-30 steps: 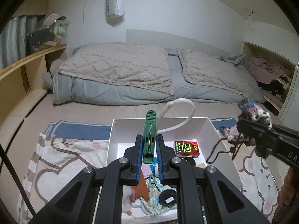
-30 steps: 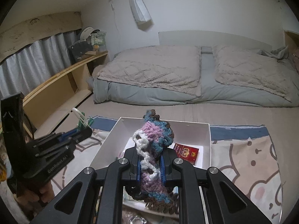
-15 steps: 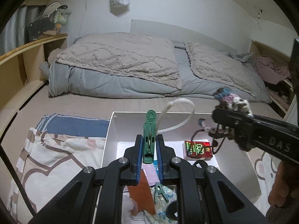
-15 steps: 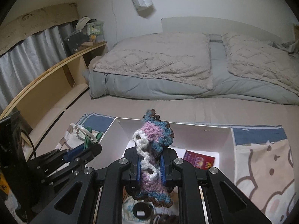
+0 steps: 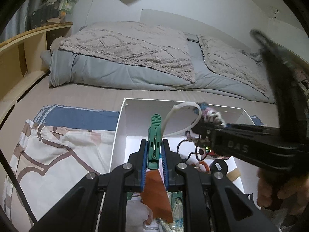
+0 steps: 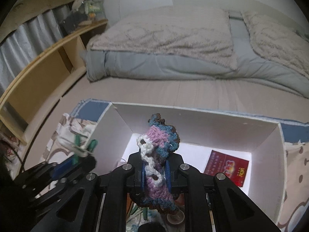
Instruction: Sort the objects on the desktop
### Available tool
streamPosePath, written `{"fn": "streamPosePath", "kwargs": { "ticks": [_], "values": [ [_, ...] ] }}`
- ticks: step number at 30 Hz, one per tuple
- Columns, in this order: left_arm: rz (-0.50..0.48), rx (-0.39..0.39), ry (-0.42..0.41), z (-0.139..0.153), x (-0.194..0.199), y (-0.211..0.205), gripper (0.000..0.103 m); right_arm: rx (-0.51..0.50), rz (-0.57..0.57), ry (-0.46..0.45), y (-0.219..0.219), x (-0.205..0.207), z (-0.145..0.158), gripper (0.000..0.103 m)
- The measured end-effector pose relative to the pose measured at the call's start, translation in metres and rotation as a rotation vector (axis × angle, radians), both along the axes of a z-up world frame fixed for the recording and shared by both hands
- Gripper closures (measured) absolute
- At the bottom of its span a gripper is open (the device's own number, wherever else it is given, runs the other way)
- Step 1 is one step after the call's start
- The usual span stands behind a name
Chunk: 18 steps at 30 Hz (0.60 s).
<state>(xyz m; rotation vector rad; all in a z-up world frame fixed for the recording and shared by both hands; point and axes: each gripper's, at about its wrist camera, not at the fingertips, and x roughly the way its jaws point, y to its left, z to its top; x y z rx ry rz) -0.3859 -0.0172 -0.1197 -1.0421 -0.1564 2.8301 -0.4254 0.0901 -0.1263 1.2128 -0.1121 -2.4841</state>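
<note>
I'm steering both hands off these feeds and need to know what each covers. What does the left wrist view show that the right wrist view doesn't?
Left wrist only: black round lidded jar, orange tape roll, person's hand.
Right wrist only: grey curtain, flat red printed packet in clear view.
Both: white cardboard box, green plastic clothes peg in the left claw, crocheted purple-blue yarn piece in the right claw.

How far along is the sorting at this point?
Partly done: the white box already holds a red packet, tape rolls and other small items. In hand: the left hand-held gripper is shut on a green clothes peg with a white loop, the right hand-held gripper on a crocheted piece, both above the box. Left: release both inside.
</note>
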Motion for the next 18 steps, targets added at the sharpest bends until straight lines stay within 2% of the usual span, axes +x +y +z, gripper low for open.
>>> {"fn": "streamPosePath", "kwargs": {
  "ticks": [3,9,11,13,17,18],
  "values": [
    [0.004,0.006,-0.005,-0.002,-0.001,-0.003,0.089,0.002,-0.006,-0.031,0.002,-0.007,-0.01,0.087],
    [-0.003,0.002,-0.016,-0.005,-0.003,-0.003,0.089,-0.019,-0.03,-0.082,0.009,-0.015,-0.021,0.079],
    [-0.006,-0.004,-0.017,-0.006,-0.002,-0.002,0.089,-0.024,-0.037,-0.086,0.01,-0.015,-0.023,0.069],
    [-0.005,-0.006,-0.018,-0.006,-0.002,-0.001,0.089,-0.025,-0.041,-0.089,0.011,-0.015,-0.023,0.035],
    [-0.003,-0.009,-0.017,-0.005,-0.003,-0.002,0.089,-0.004,-0.034,-0.071,0.009,-0.012,-0.02,0.032],
    [-0.003,-0.007,-0.017,-0.005,-0.003,-0.002,0.089,0.002,-0.035,-0.067,0.009,-0.011,-0.019,0.025]
  ]
}}
